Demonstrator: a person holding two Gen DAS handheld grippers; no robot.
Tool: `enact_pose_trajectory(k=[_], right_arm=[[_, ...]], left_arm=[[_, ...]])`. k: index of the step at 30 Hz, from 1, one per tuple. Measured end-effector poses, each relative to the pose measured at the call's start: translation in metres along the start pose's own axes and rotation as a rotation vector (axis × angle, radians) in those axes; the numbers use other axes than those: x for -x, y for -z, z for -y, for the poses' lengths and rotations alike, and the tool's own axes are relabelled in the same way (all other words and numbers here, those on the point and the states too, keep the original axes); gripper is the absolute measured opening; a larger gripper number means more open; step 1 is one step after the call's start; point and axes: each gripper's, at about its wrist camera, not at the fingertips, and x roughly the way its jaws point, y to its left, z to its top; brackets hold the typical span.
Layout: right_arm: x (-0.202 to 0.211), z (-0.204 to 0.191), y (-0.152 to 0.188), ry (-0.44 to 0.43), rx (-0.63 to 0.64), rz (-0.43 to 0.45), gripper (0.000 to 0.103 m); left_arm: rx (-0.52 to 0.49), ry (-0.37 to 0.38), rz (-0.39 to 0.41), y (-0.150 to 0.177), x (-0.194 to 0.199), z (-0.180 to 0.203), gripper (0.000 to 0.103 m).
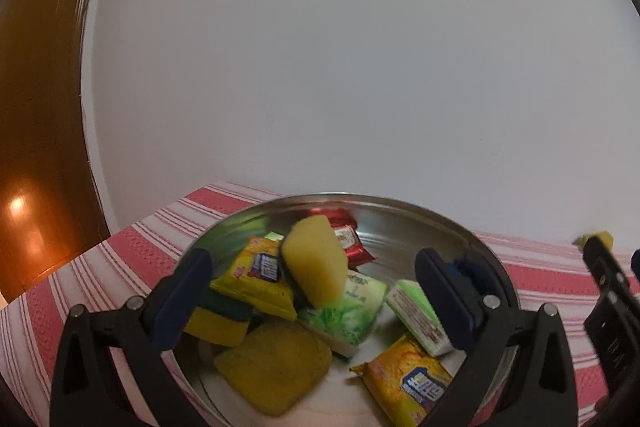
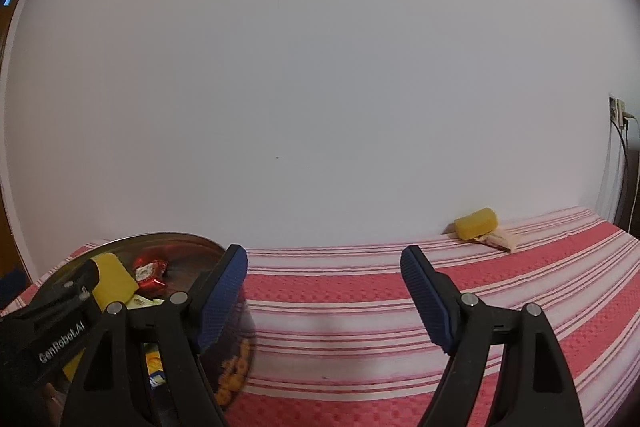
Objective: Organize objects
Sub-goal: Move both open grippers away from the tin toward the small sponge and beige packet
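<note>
Striped red cloth carries a steel basin of packets, both grippers, left and right, gaping empty, while the soft, light yellow sponge at two o'clock wants a gentle mid-body pinch.

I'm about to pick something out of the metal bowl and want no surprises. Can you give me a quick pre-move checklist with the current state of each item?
1. Left claw open, nothing between its fingers: ok.
2. Right claw open and empty over the striped cloth: ok.
3. Left claw lined up over the metal bowl: ok.
4. Upright yellow sponge free to lift: cannot tell; it leans on packets.
5. Set-down space on the cloth beside the bowl: ok.
6. Far yellow sponge and the wrapper next to it clear of both claws: ok.
</note>
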Motion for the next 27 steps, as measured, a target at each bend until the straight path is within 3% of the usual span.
enact_pose_trajectory(k=[5, 9, 27], right_arm=[[0.002, 0.032, 0.003, 0.033, 0.008, -0.001, 0.081], [-0.001, 0.055, 0.004, 0.06, -0.005, -0.014, 0.081], [-0.001, 0.144, -0.001, 0.213, -0.024, -0.048, 0.081]], left_arm=[[-0.03, 0.015, -0.008, 0.005, 0.003, 0.011, 0.102], [-0.078, 0.014, 0.032, 0.007, 0.011, 0.026, 0.102], [-0.152, 0.196, -0.038, 0.018, 0.024, 0.125, 0.102]])
